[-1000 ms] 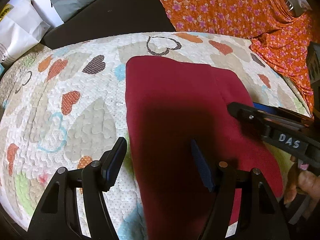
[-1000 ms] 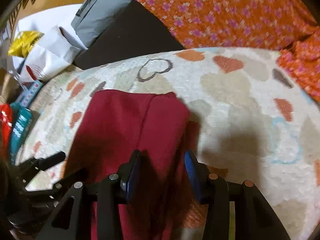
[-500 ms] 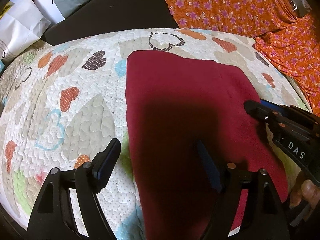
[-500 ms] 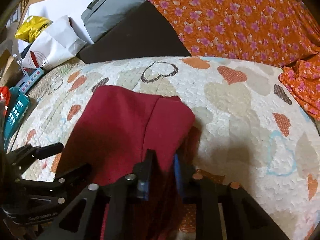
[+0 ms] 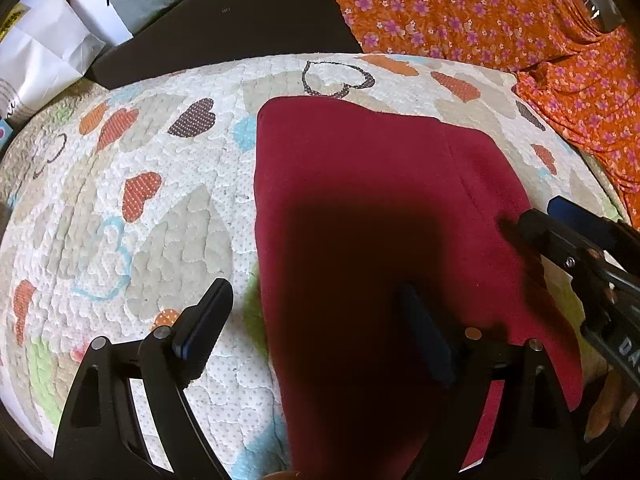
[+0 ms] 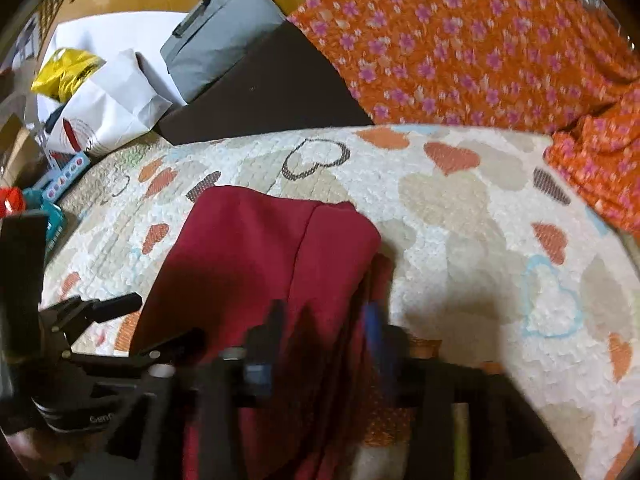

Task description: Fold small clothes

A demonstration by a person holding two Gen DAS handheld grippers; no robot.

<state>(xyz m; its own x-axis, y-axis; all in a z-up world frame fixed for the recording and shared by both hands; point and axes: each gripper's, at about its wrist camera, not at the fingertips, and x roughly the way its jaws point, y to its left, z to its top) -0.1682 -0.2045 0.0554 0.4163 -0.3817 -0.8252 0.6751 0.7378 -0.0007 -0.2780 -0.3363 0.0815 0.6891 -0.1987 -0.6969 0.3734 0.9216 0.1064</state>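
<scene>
A dark red garment (image 5: 360,200) lies folded lengthwise on the heart-print quilt (image 5: 120,200); it also shows in the right wrist view (image 6: 260,248). My left gripper (image 5: 320,328) is open above its left edge, one finger over the quilt and one over the cloth. My right gripper (image 6: 324,336) is over the garment's right edge; its jaws stand a little apart with cloth between them, but the view is blurred. It shows from the side in the left wrist view (image 5: 560,224). The left gripper appears in the right wrist view (image 6: 132,324).
An orange flowered cloth (image 5: 500,20) lies beyond the quilt at the back right. A dark board (image 5: 224,20), a grey bag (image 6: 216,40) and white paper bags (image 6: 108,108) stand at the back left. Boxes (image 6: 52,196) sit at the far left.
My right gripper closed on the garment's right edge half a second ago, and its jaws now stand wider again as it pulls back. The left gripper has stayed open and drawn back slightly.
</scene>
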